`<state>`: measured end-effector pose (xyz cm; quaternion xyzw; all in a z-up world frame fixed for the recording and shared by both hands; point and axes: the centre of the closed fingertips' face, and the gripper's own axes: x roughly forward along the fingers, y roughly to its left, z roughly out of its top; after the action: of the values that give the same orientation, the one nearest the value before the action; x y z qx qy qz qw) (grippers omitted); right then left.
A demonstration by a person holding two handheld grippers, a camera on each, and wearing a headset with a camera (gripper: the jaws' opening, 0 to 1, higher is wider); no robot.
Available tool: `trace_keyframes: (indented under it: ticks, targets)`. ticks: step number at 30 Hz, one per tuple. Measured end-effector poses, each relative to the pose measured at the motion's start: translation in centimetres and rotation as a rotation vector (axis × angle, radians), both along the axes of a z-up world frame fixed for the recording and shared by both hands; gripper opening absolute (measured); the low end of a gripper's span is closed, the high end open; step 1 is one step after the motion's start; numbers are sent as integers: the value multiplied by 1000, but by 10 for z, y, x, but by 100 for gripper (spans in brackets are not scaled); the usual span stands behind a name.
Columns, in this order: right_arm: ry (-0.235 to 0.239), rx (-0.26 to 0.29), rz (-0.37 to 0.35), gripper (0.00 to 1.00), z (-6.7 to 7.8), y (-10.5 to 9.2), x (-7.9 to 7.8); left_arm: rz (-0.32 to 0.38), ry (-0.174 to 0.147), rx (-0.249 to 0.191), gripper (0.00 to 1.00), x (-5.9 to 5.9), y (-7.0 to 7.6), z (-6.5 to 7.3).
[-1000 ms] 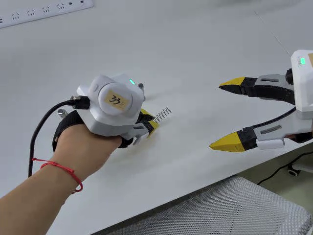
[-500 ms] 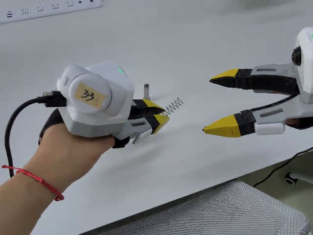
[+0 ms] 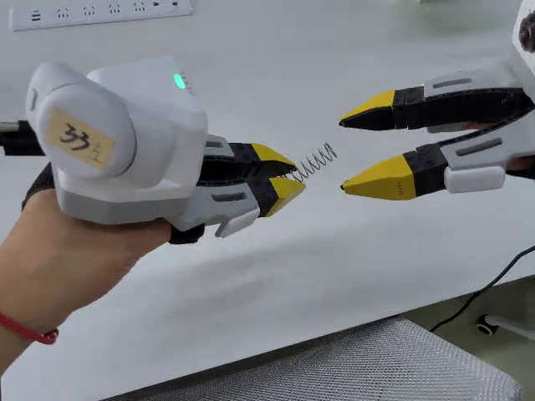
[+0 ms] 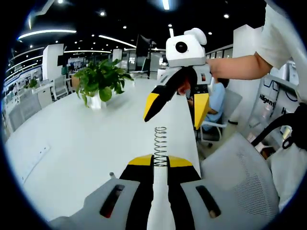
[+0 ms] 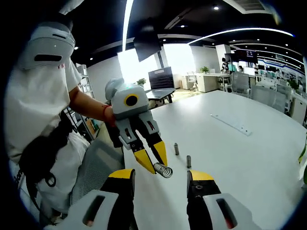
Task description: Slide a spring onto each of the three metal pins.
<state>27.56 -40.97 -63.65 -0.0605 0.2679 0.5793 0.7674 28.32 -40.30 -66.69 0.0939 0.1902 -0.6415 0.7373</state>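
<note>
The white left gripper (image 3: 290, 175) with black-and-yellow jaws is clamped on one end of a thin coiled steel spring (image 3: 317, 161). The spring's long axis runs straight out from the jaw tips, and its free end points at the matching right gripper (image 3: 342, 155). That gripper's jaws are spread, with the spring end just short of their gap. Beyond, two short metal pins (image 5: 176, 149) stand upright on the white table (image 3: 276, 67).

An open-plan office: long white tables (image 4: 72, 139), a potted plant (image 4: 100, 84), mesh chairs (image 3: 359, 368), monitors (image 5: 160, 77), ceiling strip lights (image 5: 128, 19)
</note>
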Motion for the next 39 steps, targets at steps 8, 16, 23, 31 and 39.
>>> trace_keyframes:
  ticks: [8, 16, 23, 31, 39]
  targets:
    - [16, -34, 135, 28, 17, 16, -3, -49, -51, -35, 6, -13, 11, 26]
    - [27, -79, 254, 23, 22, 27, -8, -84, -91, -53, 6, -22, 18, 42]
    - [32, -105, 302, 16, 22, 32, -12, -80, -99, -71, 6, -17, 15, 43]
    - [34, -115, 328, 11, 23, 34, -14, -73, -97, -96, 6, -16, 9, 45]
    - [27, -121, 333, 7, 25, 38, -15, -61, -94, -105, 6, -15, 8, 45]
